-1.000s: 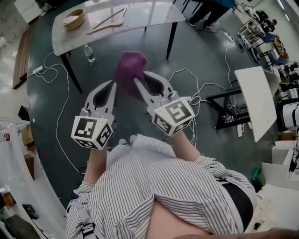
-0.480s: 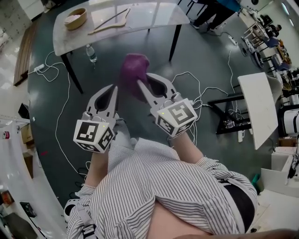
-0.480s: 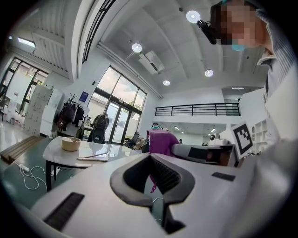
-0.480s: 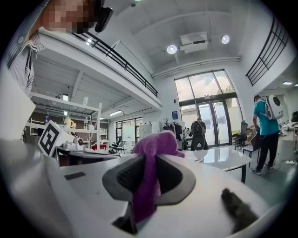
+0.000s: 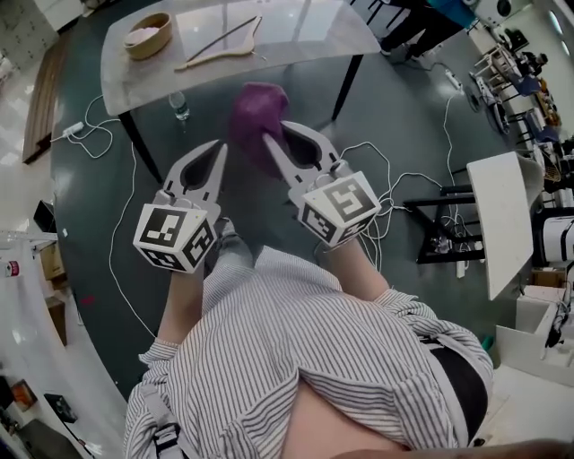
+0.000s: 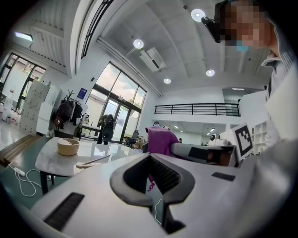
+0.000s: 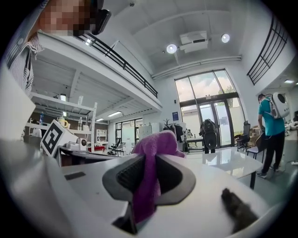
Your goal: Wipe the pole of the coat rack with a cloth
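Observation:
My right gripper is shut on a purple cloth; the cloth bunches above the jaw tips and hangs down between them. My left gripper is held beside it on the left, shut and with nothing in it. From the left gripper view, the cloth shows just past the closed jaws, to their right. Far off by the windows stands a coat rack hung with dark coats and bags. Neither gripper is near it, and its pole is too small to make out.
A glass-topped table stands ahead with a wooden bowl and a wooden hanger on it. A water bottle and white cables lie on the dark floor. A white table is at the right.
Both grippers have moved a little forward toward the glass table, keeping their spacing. The cloth stays clamped in the right gripper.

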The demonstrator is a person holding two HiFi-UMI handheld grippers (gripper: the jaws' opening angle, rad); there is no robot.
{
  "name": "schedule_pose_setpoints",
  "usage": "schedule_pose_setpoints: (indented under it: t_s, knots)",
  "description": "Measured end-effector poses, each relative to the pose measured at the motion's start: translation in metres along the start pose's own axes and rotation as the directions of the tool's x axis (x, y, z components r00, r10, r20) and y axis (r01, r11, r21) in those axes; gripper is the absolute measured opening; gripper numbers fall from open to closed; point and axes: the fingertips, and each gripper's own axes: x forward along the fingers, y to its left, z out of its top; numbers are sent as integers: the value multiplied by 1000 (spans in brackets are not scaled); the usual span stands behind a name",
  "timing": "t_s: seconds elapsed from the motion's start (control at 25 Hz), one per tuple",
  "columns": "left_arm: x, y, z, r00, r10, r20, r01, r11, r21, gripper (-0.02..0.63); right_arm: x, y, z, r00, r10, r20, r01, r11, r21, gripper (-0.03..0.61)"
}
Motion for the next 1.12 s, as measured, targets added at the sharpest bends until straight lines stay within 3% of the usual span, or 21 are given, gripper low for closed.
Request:
schedule_pose_setpoints:
  t_s: [0.52, 1.12]
  knots:
    - [62, 145, 53, 1000, -24, 21, 24, 1000, 5, 8, 159, -33, 25, 1000, -27, -5, 27, 999, -42, 68]
    - [114, 201, 45, 998, -57, -17, 56, 997, -43, 8, 223, -72, 2, 997, -55, -51, 56, 998, 19, 67]
